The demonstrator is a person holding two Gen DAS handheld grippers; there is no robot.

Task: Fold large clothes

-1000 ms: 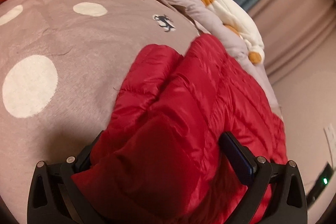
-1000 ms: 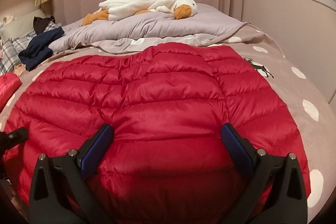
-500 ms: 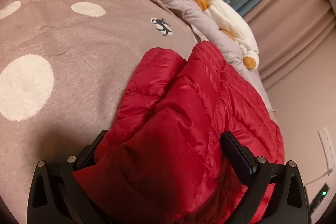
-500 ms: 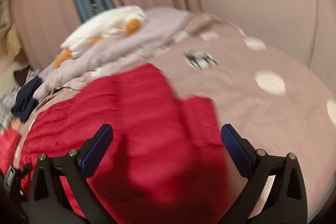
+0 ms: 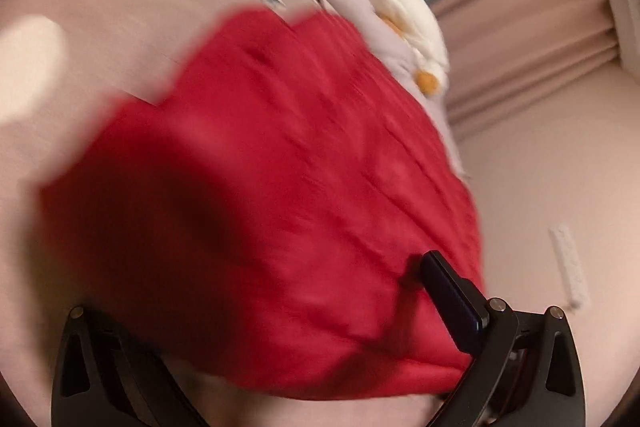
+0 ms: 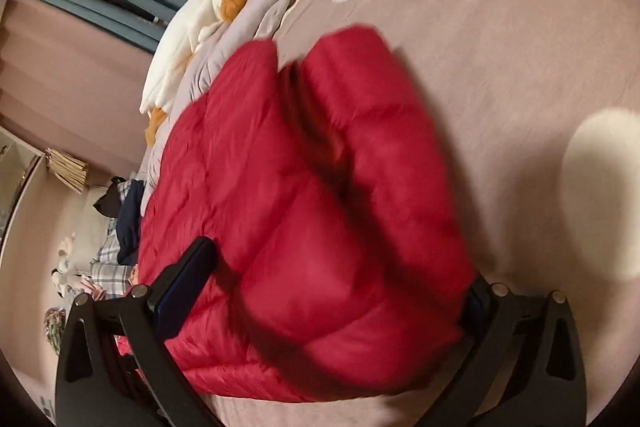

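Both my claws sit at the near edge of the red down jacket point(image 6: 312, 211) on the dotted bedspread point(image 6: 520, 67). Its long axis runs toward the plush goose point(image 6: 188, 39). My right gripper point(image 6: 332, 291) and left gripper point(image 5: 256, 311) straddle puffy folds — jaws spread wide, whether truly clamped I cannot tell.

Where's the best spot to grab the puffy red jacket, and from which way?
Probably by an outer edge of the red jacket, coming in low along the bedspread with the jaws wide. It lies flat and puffy, so a thin edge fits between the fingers better than the thick middle. Both the left gripper and right gripper already straddle its near end.
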